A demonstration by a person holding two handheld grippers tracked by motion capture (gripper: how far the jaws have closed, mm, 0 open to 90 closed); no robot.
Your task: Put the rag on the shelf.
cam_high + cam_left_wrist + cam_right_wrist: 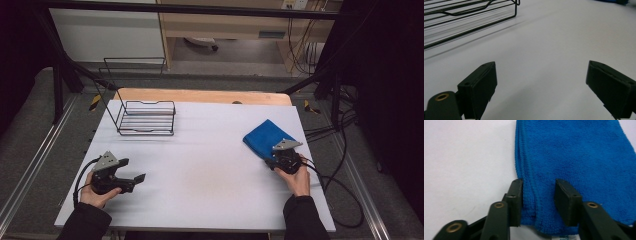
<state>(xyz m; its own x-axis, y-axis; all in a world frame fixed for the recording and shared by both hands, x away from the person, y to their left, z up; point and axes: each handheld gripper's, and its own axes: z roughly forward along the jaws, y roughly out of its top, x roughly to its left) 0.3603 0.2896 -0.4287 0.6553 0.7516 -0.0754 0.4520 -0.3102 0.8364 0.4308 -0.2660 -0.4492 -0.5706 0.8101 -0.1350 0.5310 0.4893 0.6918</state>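
One blue cloth (265,137), folded, near the table's (210,175) right edge. Right gripper (537,195) straddles its near corner, jaws not yet clamped; lifting remains. Left gripper (135,179) gaping, empty, near left edge. Wire rack (147,117), far-left corner, unfilled.

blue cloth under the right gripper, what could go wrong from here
1. The right gripper straddles just the folded edge of the blue cloth, so it may pinch only the top layers and the fold could fall open when lifted.
2. The jaws sit near a corner, so the cloth might slip out.
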